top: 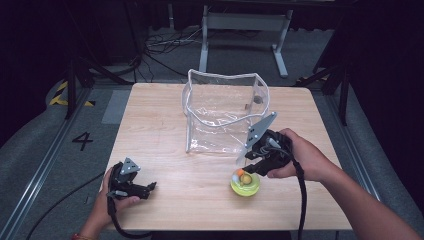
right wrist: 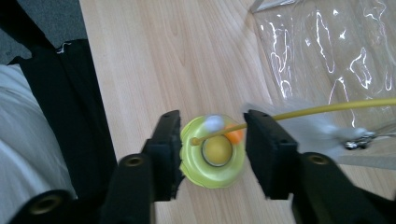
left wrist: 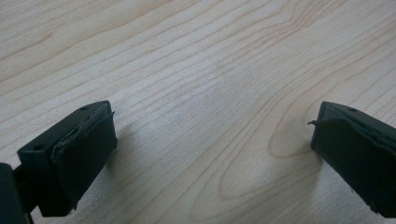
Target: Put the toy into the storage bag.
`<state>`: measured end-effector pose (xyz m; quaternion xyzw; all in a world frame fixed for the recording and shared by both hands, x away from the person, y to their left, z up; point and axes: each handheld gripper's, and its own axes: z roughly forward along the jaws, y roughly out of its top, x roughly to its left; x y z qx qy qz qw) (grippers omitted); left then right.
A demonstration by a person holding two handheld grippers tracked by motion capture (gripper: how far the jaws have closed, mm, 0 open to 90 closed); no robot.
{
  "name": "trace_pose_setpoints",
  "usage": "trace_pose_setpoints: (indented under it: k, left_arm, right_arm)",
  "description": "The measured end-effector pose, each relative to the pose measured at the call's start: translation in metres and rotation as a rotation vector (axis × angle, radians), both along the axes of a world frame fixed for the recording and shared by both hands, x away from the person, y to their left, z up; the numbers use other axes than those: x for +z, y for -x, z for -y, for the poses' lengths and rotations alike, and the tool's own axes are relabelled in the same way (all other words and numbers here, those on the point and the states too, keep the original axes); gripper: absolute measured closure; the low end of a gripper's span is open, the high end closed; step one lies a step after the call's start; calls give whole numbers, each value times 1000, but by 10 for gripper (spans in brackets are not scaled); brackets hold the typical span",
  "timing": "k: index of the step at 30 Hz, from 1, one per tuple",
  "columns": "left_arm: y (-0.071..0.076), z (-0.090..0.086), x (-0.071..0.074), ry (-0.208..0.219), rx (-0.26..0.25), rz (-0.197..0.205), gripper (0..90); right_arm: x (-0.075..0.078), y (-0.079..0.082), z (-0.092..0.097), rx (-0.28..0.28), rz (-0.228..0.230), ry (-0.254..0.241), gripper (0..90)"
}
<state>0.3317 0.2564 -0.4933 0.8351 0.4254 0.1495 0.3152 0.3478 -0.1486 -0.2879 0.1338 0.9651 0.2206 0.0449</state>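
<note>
Two grippers in use: my right gripper [right wrist: 212, 149] straddles the yellow-green toy [right wrist: 213, 154] near the surface's front edge, jaws half open, left pad touching, not clamped. Left gripper [left wrist: 212, 154] idles wide open, empty. Clear bag [top: 225, 112] awaits; grasping and transfer remain, I judge.

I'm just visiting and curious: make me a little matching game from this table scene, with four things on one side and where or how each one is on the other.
Things:
1. clear plastic bag
2. yellow-green ring toy
3. left gripper
4. right gripper

Descriptions:
A. jaws wide apart over bare wood
B. stands open at the middle of the table
C. small and round, on the table in front of the bag
D. jaws on either side of the toy

Pairs: 1-B, 2-C, 3-A, 4-D
</note>
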Motion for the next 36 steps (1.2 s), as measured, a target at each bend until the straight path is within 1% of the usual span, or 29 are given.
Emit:
trace_pose_setpoints:
  k: [1, 3, 6, 8, 9, 10, 11, 13, 14, 15, 17, 19, 20, 22, 24, 25, 27, 28, 29, 30, 31, 32, 33, 34, 35, 36]
  left_arm:
    - [0, 0, 0, 0, 0, 0, 4]
    - [0, 0, 0, 0, 0, 0, 4]
    - [0, 0, 0, 2, 1, -1, 4]
    - [0, 0, 0, 4, 2, -6, 4]
    - [0, 0, 0, 4, 0, -4, 4]
    - [0, 0, 0, 1, -1, -1, 4]
    - [0, 0, 0, 0, -1, -1, 4]
    - [0, 0, 0, 1, -1, 0, 4]
    - [0, 0, 0, 2, -1, -1, 4]
    - [0, 0, 0, 5, 0, -11, 4]
    - [0, 0, 0, 3, -3, -10, 3]
    - [0, 0, 0, 1, -3, -6, 3]
    - [0, 0, 0, 3, -2, -9, 3]
    - [0, 0, 0, 3, -2, -8, 3]
    - [0, 0, 0, 4, -2, -8, 3]
    - [0, 0, 0, 1, -1, -8, 3]
    - [0, 0, 0, 3, -2, -8, 3]
    - [0, 0, 0, 3, -2, -8, 3]
    - [0, 0, 0, 4, -2, -8, 3]
    - [0, 0, 0, 4, -2, -7, 3]
    - [0, 0, 0, 3, -2, -8, 3]
    - [0, 0, 0, 3, -2, -7, 3]
    - [0, 0, 0, 3, -2, -8, 3]
    - [0, 0, 0, 3, -2, -8, 3]
    - [0, 0, 0, 2, -1, -7, 3]
    - [0, 0, 0, 4, -2, -7, 3]
  right_arm:
    - [-1, -1, -1, -6, 1, 0, 540]
    - [-4, -3, -4, -23, -3, 0, 501]
    - [-8, -6, -8, -35, -12, -3, 495]
    - [-12, -8, -11, -48, -11, 10, 487]
    - [-15, -9, -12, -54, -4, 32, 487]
    - [-16, -10, -12, -59, -8, 35, 487]
    - [-16, -11, -11, -64, -15, 31, 499]
    - [-16, -11, -7, -68, -19, 43, 503]
    - [-16, -10, -5, -67, -23, 48, 495]
    - [-16, -9, -1, -71, -20, 55, 479]
    - [-14, -10, 4, -94, -22, 57, 461]
    - [-15, -13, 6, -117, -17, 63, 423]
    - [-15, -14, 6, -121, -14, 48, 408]
    - [-16, -17, 5, -129, -28, 2, 408]
    - [-19, -19, 0, -127, -48, -48, 426]
    - [-19, -20, -2, -131, -51, -57, 430]
    - [-22, -23, -7, -134, -63, -96, 486]
    - [-23, -24, -10, -138, -70, -109, 553]
    - [-25, -25, -13, -136, -70, -108, 636]
    - [-27, -24, -16, -121, -53, -89, 699]
    - [-27, -24, -17, -114, -49, -79, 767]
    - [-27, -23, -18, -98, -58, -73, 789]
    - [-25, -22, -18, -85, -58, -63, 790]
    - [-23, -21, -17, -79, -56, -40, 789]
    - [-23, -21, -17, -79, -56, -40, 789]
    - [-20, -20, -16, -70, -55, -17, 780]
